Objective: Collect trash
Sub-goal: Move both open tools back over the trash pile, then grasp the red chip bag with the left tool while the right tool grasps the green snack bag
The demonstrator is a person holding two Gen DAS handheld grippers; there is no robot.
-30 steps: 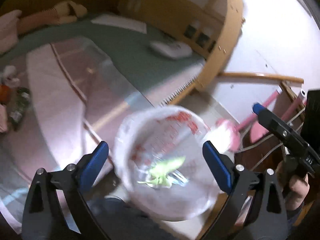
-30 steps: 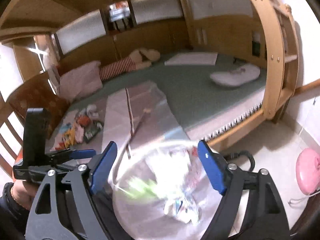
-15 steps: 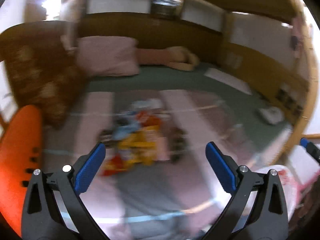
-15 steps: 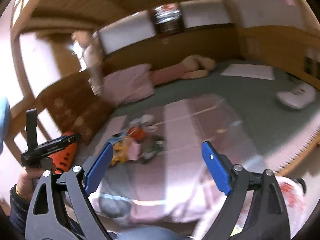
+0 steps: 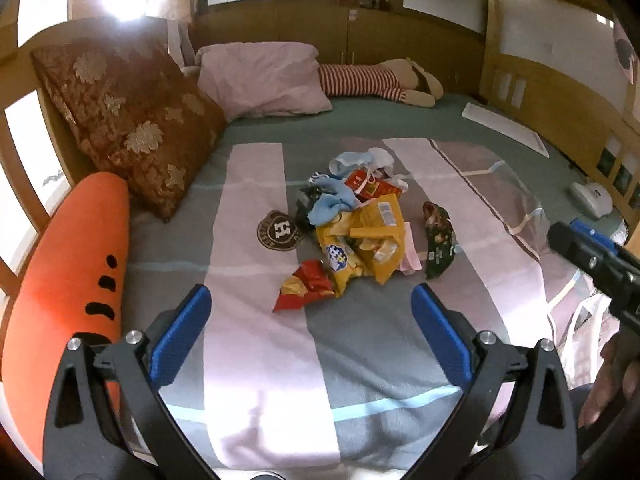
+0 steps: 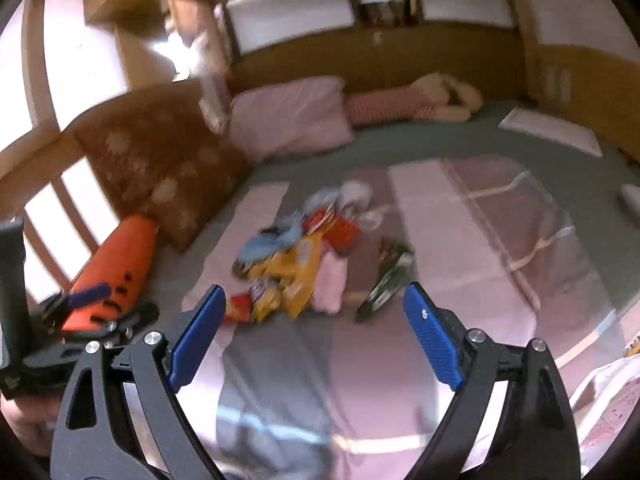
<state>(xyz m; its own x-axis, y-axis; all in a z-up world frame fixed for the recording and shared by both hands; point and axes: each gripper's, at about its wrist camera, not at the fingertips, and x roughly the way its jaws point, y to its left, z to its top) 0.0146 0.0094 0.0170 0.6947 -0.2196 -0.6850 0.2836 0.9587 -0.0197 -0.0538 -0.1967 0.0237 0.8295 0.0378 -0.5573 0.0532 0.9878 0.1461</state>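
My left gripper [image 5: 310,336] has its jaws wide with nothing between them, hanging over the near part of the striped blanket [image 5: 256,360] on the bed [image 5: 400,120]. My right gripper [image 6: 316,338] is the same: jaws wide, empty, aimed at the same blanket.

The trash pile [image 5: 352,224] is my landmark. It lies on the blanket, out beyond both sets of jaws and apart from them. At its middle is a torn yellow snack bag [image 5: 368,240]. On its near edge lies a crumpled red wrapper [image 5: 306,286], touching the yellow bag. A dark green wrapper [image 5: 438,236] lies just to the right of the pile, apart from it. Light blue cloth [image 5: 332,202] and a red carton [image 5: 368,186] sit on the pile's far side. A round brown patch [image 5: 279,230] shows just left of the pile.

Well left of the pile are an orange carrot cushion [image 5: 68,288] and a brown flowered pillow [image 5: 128,120]; beyond the pile, a pink pillow [image 5: 262,78] and a striped plush toy [image 5: 380,84]. Right of the pile, at the bed's edge, a white plastic bag [image 6: 608,404] shows.
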